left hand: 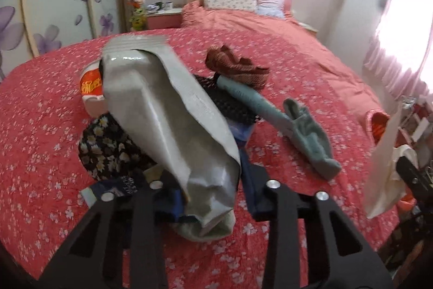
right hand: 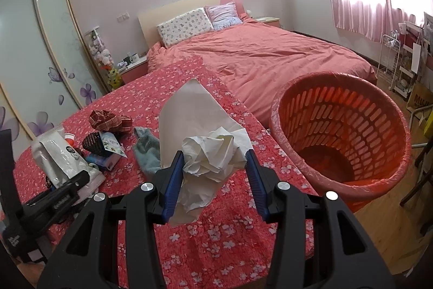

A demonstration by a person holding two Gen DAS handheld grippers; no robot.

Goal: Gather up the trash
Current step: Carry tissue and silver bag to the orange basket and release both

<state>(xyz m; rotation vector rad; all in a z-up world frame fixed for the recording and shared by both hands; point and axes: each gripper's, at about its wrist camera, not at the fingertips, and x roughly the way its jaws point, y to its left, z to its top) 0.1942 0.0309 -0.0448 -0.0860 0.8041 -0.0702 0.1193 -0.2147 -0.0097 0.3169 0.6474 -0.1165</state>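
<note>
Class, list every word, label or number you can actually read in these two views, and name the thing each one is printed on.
"MUJ": cardboard box on the floor at far right, cut off by the frame edge.
Yellow characters on the red-banded cup: blurred, unreadable.
Round dark label on the silver pouch: too small to read.
Print on the blue-and-white packet: too small to read.
Lettering on the left gripper's body: too small.

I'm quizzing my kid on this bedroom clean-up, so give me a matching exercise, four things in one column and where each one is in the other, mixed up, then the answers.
Things:
1. crumpled paper
2. silver pouch
3. basket
4. blue sock

Places:
A. lying loose on the floral cover
B. between the right gripper's blue fingers
C. standing beside the bed, no trash visible inside
D. held up at the left gripper

Pairs: 1-B, 2-D, 3-C, 4-A
</note>
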